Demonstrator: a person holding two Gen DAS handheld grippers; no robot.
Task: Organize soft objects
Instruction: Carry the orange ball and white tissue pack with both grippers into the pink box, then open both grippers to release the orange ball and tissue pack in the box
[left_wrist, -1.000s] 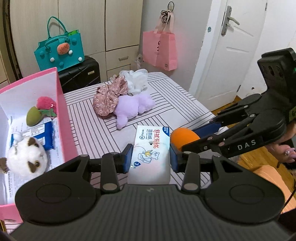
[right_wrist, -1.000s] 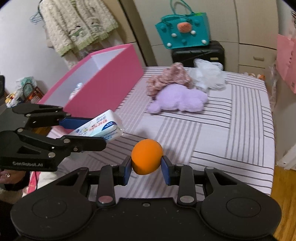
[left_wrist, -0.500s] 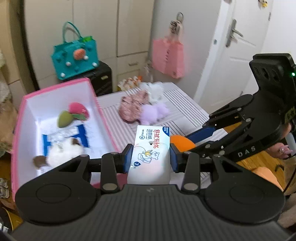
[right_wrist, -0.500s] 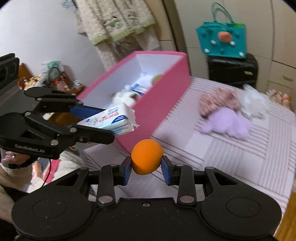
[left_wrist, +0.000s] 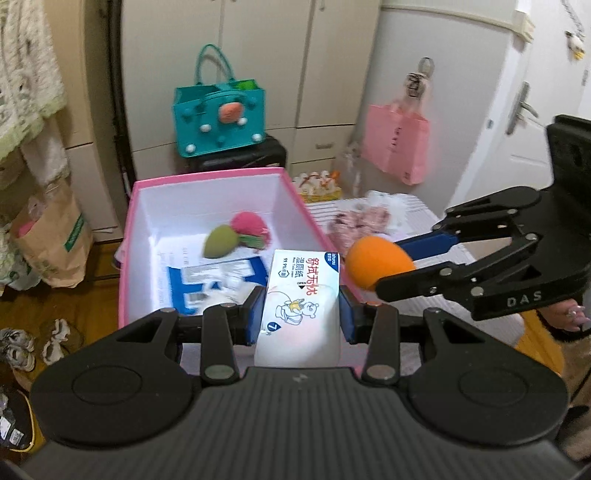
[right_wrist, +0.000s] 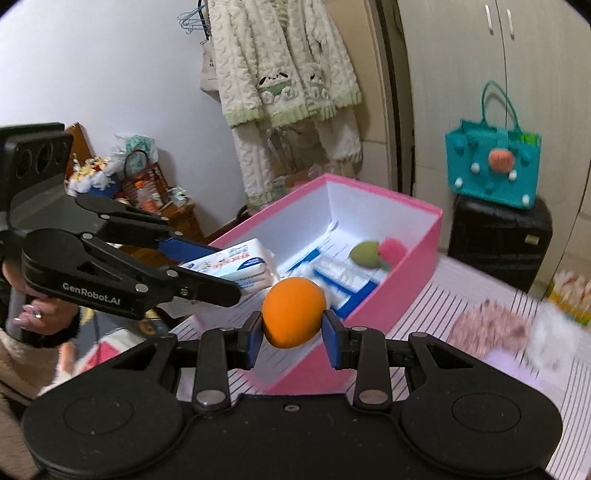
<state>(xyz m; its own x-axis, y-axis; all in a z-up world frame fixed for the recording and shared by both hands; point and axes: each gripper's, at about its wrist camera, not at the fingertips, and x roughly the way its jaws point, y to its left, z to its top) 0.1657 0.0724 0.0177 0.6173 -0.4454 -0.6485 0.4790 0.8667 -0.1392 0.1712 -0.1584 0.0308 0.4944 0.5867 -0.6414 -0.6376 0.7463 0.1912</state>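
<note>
My left gripper clamps the light, squashy wipes pack across its sides; my right gripper pinches the soft orange ball at its middle, pink box at twelve o'clock.

Soft, even indoor light, no strong shadows. The white inside of the pink box is bright, nearly overexposed. Things around the box are motion-blurred. Fisheye bends the edges; corners are dark.

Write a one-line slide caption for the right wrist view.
Right hand-held gripper carries an orange ball toward the pink box.
</note>
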